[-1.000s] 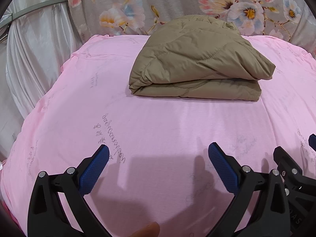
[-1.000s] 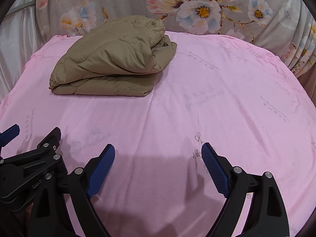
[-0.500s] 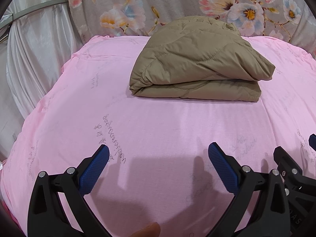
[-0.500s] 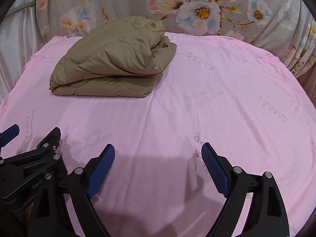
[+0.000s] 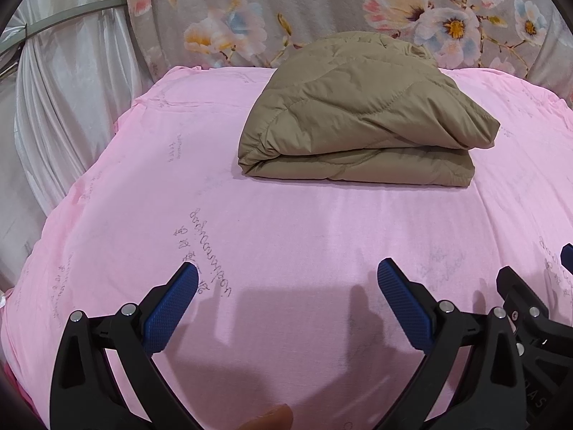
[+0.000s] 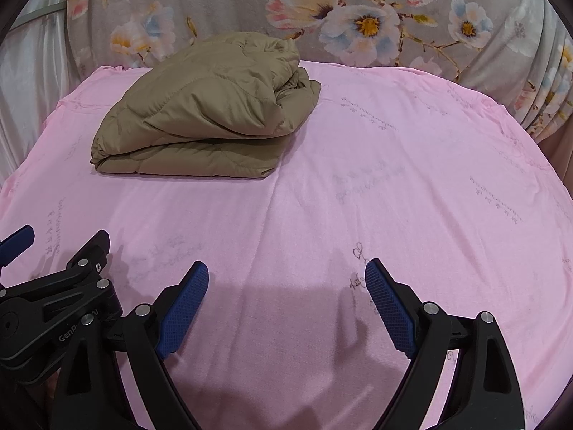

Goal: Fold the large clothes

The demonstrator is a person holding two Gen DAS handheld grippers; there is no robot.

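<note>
- The quilted khaki jacket [image 5: 361,114] lies folded into a compact, thick bundle on the far half of the pink sheet [image 5: 286,222], close to the floral fabric [image 5: 322,10] that rises behind the surface.
- In the left wrist view the bundle sits ahead of the fingers and slightly right of centre; in the right wrist view the same jacket [image 6: 211,111] sits ahead and to the left.
- The fold shows two stacked layers along the near edge, with the upper layer bulging higher toward the back.
- The left gripper [image 5: 286,272] hangs above the near part of the sheet, well apart from the jacket. Its jaws are spread wide, and nothing lies between the blue pads [image 5: 172,311].
- The right gripper [image 6: 286,268] hangs over the near part of the sheet at a similar stand-off. Its jaws are likewise spread wide and hold nothing; the blue pads [image 6: 390,308] are bare.
- The two tools are side by side: part of the right gripper's black frame appears at the right edge of the left wrist view, and the left gripper's frame appears at the lower left of the right wrist view.
- The pink sheet carries faint printed script and covers the whole working surface.
- A pale white curtain [image 5: 71,82] hangs at the left side, beyond the sheet's edge.
- No container is visible in either view.
</note>
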